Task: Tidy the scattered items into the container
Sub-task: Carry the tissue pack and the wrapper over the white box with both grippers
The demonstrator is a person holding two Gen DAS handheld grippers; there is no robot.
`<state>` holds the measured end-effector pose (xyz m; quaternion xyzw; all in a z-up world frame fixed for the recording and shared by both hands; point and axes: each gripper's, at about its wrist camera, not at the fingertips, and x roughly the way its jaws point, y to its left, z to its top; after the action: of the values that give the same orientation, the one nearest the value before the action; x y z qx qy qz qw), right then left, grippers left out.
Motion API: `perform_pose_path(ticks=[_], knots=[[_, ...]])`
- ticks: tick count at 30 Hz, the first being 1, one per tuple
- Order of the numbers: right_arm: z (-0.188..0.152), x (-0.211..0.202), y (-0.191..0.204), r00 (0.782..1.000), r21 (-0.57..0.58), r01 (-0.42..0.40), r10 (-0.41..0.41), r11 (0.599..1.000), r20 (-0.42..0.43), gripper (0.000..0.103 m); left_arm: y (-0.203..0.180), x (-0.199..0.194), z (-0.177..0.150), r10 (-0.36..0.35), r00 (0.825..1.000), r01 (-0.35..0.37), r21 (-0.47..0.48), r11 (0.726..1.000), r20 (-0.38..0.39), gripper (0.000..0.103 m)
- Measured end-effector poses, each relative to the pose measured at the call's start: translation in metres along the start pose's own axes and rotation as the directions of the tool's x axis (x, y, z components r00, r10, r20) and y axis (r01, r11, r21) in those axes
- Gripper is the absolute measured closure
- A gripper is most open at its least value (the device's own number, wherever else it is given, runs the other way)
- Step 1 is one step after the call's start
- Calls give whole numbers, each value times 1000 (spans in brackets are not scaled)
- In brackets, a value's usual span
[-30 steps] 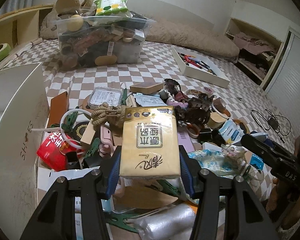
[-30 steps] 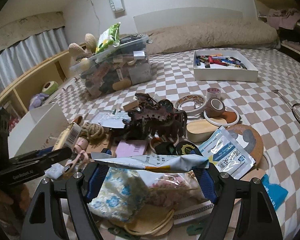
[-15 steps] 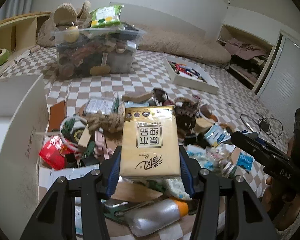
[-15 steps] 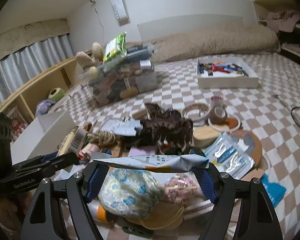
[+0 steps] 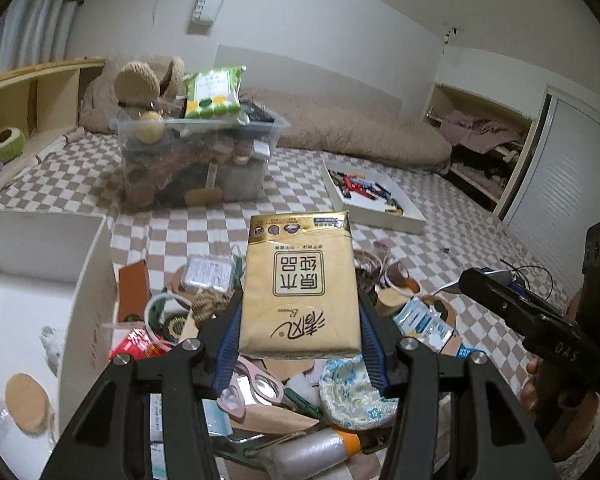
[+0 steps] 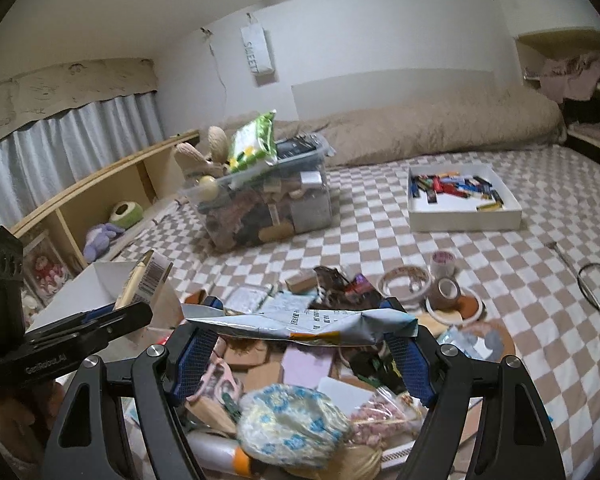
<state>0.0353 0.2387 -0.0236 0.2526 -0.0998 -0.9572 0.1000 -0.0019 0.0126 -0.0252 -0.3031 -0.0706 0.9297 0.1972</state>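
The left tool (image 5: 298, 344) pinches a gold tissue pack (image 5: 299, 286) between its blue pads, holding it flat and raised above the pile (image 5: 260, 360) of loose items on the checkered bed (image 5: 440, 248). Just left of it stands the white box (image 5: 96, 300), open at the top; a tan disc (image 5: 24, 402) and a pale fuzzy thing, too blurred to name, lie on its floor. The right tool (image 6: 300, 344) is closed on the upper edge of a crumpled silver-blue bag (image 6: 300, 322), which stretches taut between both pads above the same pile (image 6: 292, 380). Under it sit a blue-flowered pouch (image 6: 292, 424), a lilac card (image 6: 306, 364) and a pink clip (image 6: 216, 380). From the right wrist, the left tool (image 6: 140, 312) shows at the left with the tissue pack (image 6: 146, 280) edge-on, near the box (image 6: 100, 284). Farther back on the bed are a full clear bin (image 6: 268, 204) with a green packet (image 6: 254, 142) on top, and a white tray (image 6: 464, 204) of small coloured things. Tape rolls (image 6: 446, 280) lie right of the pile.
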Motion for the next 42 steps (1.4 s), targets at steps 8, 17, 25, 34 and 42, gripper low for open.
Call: perform_pose_path(ticks=[8, 17, 25, 34, 42], knots=[[16, -9, 23, 999, -29, -35, 36, 999, 39, 23, 8, -33, 16, 14, 998, -14, 15, 1000, 65, 51], [31, -6, 74, 991, -98, -111, 117, 989, 59, 23, 35, -67, 23, 77, 991, -79, 9, 997, 106, 51], [36, 7, 115, 983, -132, -171, 178, 976, 40, 23, 78, -99, 25, 156, 979, -153, -34, 988, 133, 51], [42, 22, 161, 966, -155, -255, 259, 955, 11, 23, 113, -129, 25, 226, 962, -218, -63, 974, 155, 51], [41, 36, 196, 950, -191, -310, 312, 931, -23, 23, 144, -145, 22, 282, 947, -270, -92, 958, 156, 51]])
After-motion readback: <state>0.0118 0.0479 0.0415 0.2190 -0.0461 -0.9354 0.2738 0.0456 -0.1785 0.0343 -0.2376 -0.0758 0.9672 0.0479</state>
